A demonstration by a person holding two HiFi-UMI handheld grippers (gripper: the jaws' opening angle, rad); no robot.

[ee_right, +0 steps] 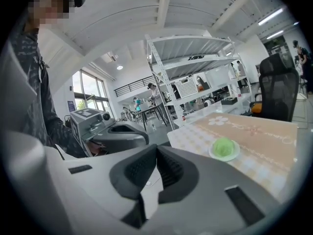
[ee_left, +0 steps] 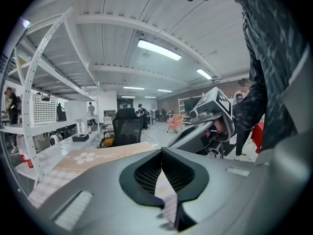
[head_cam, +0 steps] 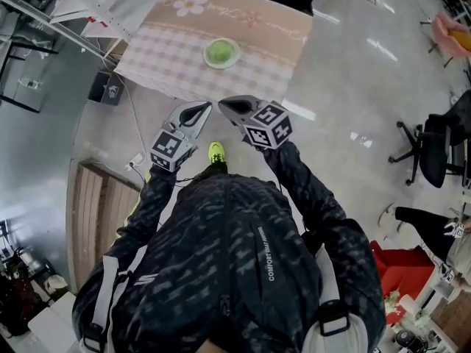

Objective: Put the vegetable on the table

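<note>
A round green vegetable (head_cam: 219,51) lies on a small white plate (head_cam: 234,59) in the middle of a table with a pink checked cloth (head_cam: 169,57). The right gripper view has the vegetable (ee_right: 223,147) to the right of the jaws. My left gripper (head_cam: 204,108) and right gripper (head_cam: 224,104) are held side by side in front of the person's body, short of the table's near edge. Both are shut with nothing between the jaws. The left gripper view looks over the table (ee_left: 98,156) and catches the right gripper (ee_left: 208,119) beside it.
A white metal shelf rack (head_cam: 51,13) stands left of the table. Black office chairs (head_cam: 434,153) and a red box (head_cam: 401,267) are on the right. A wooden pallet (head_cam: 96,212) lies on the floor at the left. A black chair (ee_right: 279,89) stands behind the table.
</note>
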